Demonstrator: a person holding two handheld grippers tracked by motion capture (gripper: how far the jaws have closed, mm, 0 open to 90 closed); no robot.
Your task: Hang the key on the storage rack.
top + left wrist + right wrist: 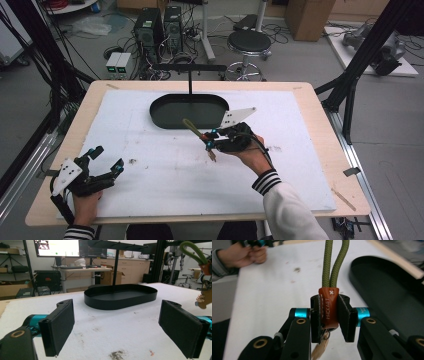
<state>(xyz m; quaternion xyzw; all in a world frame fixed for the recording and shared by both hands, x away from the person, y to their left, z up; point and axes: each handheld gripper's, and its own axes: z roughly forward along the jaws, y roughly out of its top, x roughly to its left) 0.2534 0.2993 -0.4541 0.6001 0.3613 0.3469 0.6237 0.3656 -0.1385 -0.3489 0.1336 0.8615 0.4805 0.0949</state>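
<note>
The key strap (328, 305) was held clamped in the right tongs (329, 315) near the black tray (165, 111), probably for hanging on its rack, while the left tongs (117, 327) were kept wide and empty.

Olive rope loop (335, 263) (orange tag (329, 307)), black tray (189, 111), perhaps striped cuffs (266, 181).

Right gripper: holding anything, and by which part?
Yes. The right gripper is shut on the keychain lanyard, clamping its orange leather tab; the green cord loop sticks out.

Even, bright room light from overhead, soft shadows only. The white mat (165, 165) glares a little. The high view looks soft and grainy; towards twelve o'clock the background blurs.
</note>
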